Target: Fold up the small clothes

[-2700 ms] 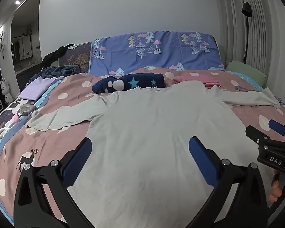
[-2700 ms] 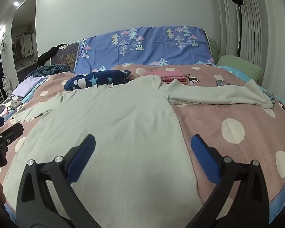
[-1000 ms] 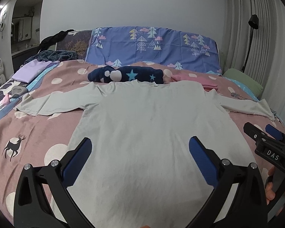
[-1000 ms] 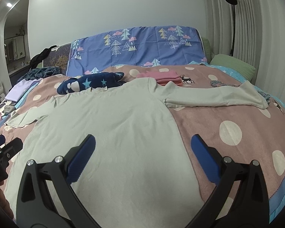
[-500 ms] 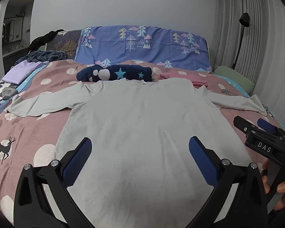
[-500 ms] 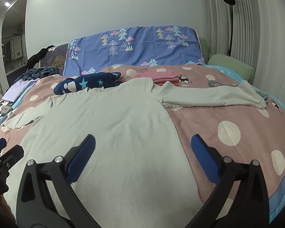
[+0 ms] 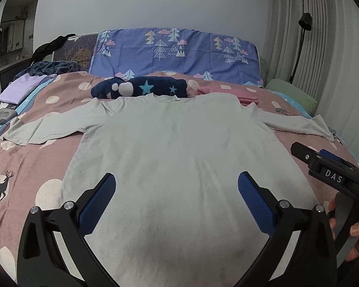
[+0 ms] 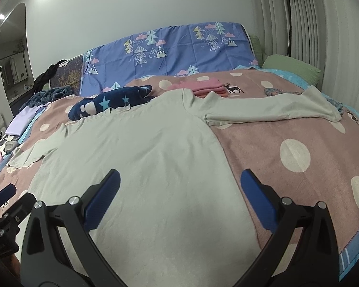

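Note:
A pale grey-green long-sleeved shirt (image 7: 179,148) (image 8: 141,157) lies flat on the bed, neck toward the headboard, both sleeves spread out sideways. My left gripper (image 7: 176,186) hovers open over the shirt's lower middle, nothing between its blue pads. Over the shirt's lower right part my right gripper (image 8: 179,184) is open too, its right finger (image 8: 256,196) above the side seam. The right gripper (image 7: 328,167) also shows at the right edge of the left wrist view, held by a hand (image 7: 356,229).
The bed has a pink polka-dot cover (image 8: 299,143). A folded navy star-print garment (image 7: 141,87) and a folded pink stack (image 8: 203,86) lie beyond the shirt's collar. A blue tree-print pillow (image 7: 174,55) stands at the headboard, a green pillow (image 8: 292,68) right, lilac cloth (image 7: 21,88) left.
Both grippers have shifted sideways over the shirt, so the view has swung; the left one now sits more centred on the hem area. The shirt has not moved. Both stay open.

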A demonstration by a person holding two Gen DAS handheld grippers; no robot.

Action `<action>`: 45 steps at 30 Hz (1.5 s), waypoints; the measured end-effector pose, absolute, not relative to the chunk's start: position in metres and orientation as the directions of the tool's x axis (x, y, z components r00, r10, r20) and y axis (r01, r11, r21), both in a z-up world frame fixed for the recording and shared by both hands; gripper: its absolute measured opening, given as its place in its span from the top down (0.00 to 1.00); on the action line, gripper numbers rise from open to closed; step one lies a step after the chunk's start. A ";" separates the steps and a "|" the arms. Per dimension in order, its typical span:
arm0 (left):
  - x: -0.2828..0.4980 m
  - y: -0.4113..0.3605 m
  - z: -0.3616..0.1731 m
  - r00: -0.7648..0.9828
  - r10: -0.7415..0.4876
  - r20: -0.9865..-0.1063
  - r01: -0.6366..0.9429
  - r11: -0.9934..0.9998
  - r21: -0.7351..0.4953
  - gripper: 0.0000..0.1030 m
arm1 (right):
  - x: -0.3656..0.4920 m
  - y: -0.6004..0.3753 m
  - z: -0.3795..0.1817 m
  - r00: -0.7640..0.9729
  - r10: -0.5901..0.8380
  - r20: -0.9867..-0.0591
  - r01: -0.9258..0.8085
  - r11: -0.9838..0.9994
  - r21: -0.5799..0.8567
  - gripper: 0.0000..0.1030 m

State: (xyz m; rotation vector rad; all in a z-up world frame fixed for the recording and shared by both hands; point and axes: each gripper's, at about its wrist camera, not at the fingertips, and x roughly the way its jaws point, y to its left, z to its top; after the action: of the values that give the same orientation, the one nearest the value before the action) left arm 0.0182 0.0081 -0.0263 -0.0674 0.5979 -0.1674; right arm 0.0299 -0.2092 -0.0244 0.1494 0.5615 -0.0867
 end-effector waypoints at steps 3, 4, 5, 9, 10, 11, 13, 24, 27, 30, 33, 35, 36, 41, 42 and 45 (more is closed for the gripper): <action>0.018 0.008 -0.026 0.815 -0.180 -0.551 0.141 0.984 -0.113 0.01 | 0.031 -0.208 -0.025 0.840 -0.041 -0.542 0.118 0.987 0.108 0.02; 0.018 0.007 -0.025 0.817 -0.180 -0.548 0.142 0.984 -0.112 0.01 | 0.032 -0.207 -0.025 0.839 -0.044 -0.542 0.118 0.988 0.103 0.02; 0.017 0.007 -0.025 0.818 -0.180 -0.546 0.143 0.984 -0.109 0.01 | 0.032 -0.206 -0.026 0.839 -0.048 -0.542 0.118 0.988 0.096 0.02; 0.017 0.006 -0.025 0.816 -0.183 -0.549 0.152 0.983 -0.102 0.01 | 0.033 -0.205 -0.026 0.839 -0.060 -0.540 0.124 0.989 0.083 0.02; 0.018 0.006 -0.026 0.814 -0.184 -0.551 0.154 0.983 -0.101 0.01 | 0.033 -0.205 -0.027 0.841 -0.066 -0.537 0.126 0.989 0.077 0.02; 0.019 0.006 -0.026 0.812 -0.184 -0.555 0.153 0.983 -0.102 0.01 | 0.033 -0.204 -0.027 0.842 -0.072 -0.535 0.126 0.990 0.066 0.02; 0.020 0.006 -0.027 0.810 -0.180 -0.559 0.147 0.984 -0.104 0.01 | 0.032 -0.203 -0.027 0.842 -0.075 -0.534 0.123 0.991 0.054 0.02; 0.024 0.010 -0.029 0.806 -0.174 -0.566 0.133 0.985 -0.113 0.01 | 0.033 -0.201 -0.028 0.843 -0.070 -0.534 0.109 0.993 0.041 0.02; 0.024 0.010 -0.030 0.806 -0.175 -0.566 0.137 0.985 -0.109 0.01 | 0.035 -0.201 -0.029 0.840 -0.068 -0.538 0.106 0.994 0.040 0.02; 0.025 0.010 -0.031 0.806 -0.163 -0.569 0.128 0.987 -0.102 0.01 | 0.035 -0.199 -0.029 0.841 -0.062 -0.538 0.097 0.995 0.037 0.02; 0.026 0.012 -0.033 0.805 -0.158 -0.572 0.119 0.987 -0.106 0.01 | 0.035 -0.197 -0.029 0.838 -0.039 -0.544 0.076 0.996 0.045 0.02; 0.027 0.015 -0.034 0.801 -0.162 -0.576 0.115 0.986 -0.117 0.01 | 0.035 -0.197 -0.030 0.836 -0.029 -0.548 0.068 0.996 0.051 0.02; 0.027 0.016 -0.034 0.799 -0.163 -0.578 0.114 0.986 -0.121 0.01 | 0.035 -0.196 -0.030 0.835 -0.026 -0.550 0.066 0.996 0.052 0.02; 0.029 0.019 -0.035 0.798 -0.164 -0.580 0.106 0.985 -0.134 0.01 | 0.035 -0.195 -0.031 0.832 -0.025 -0.555 0.063 0.997 0.049 0.02; 0.029 0.020 -0.035 0.797 -0.165 -0.581 0.105 0.985 -0.137 0.01 | 0.035 -0.195 -0.031 0.832 -0.025 -0.554 0.063 0.997 0.049 0.02; 0.029 0.021 -0.036 0.796 -0.169 -0.582 0.105 0.984 -0.142 0.01 | 0.035 -0.194 -0.031 0.833 -0.027 -0.552 0.063 0.997 0.046 0.02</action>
State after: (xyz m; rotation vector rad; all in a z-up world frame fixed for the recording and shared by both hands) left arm 0.0288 0.0206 -0.0359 -0.1040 0.6344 -0.1471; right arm 0.0354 -0.1944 -0.0313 0.0632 0.5841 -0.0477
